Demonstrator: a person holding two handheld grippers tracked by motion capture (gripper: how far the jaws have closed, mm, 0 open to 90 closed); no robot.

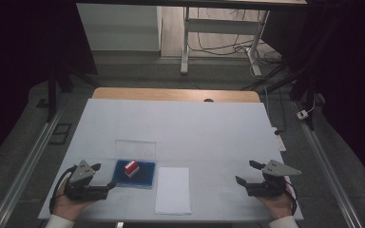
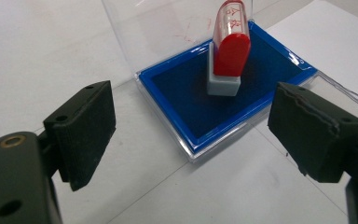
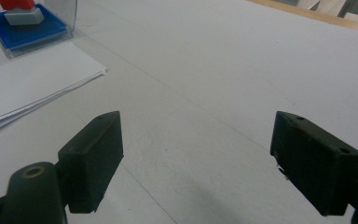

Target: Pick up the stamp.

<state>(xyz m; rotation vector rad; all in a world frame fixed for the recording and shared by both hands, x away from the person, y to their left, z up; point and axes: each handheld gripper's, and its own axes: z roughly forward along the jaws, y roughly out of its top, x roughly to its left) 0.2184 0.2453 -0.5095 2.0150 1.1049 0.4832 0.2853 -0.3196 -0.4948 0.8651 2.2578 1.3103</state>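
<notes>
- The white-covered table (image 1: 180, 123) lay bare ahead of both grippers.
- A paper stack (image 1: 173, 190) sat between them, likely placed for stamping.
- The blue ink pad (image 2: 223, 93) lay just ahead of the left gripper (image 1: 100, 176), whose jaws stood wide and empty.
- The red stamp (image 2: 229, 51) stood upright on the pad, unobstructed.
- The right gripper (image 1: 247, 173) rested wide, holding nothing.
</notes>
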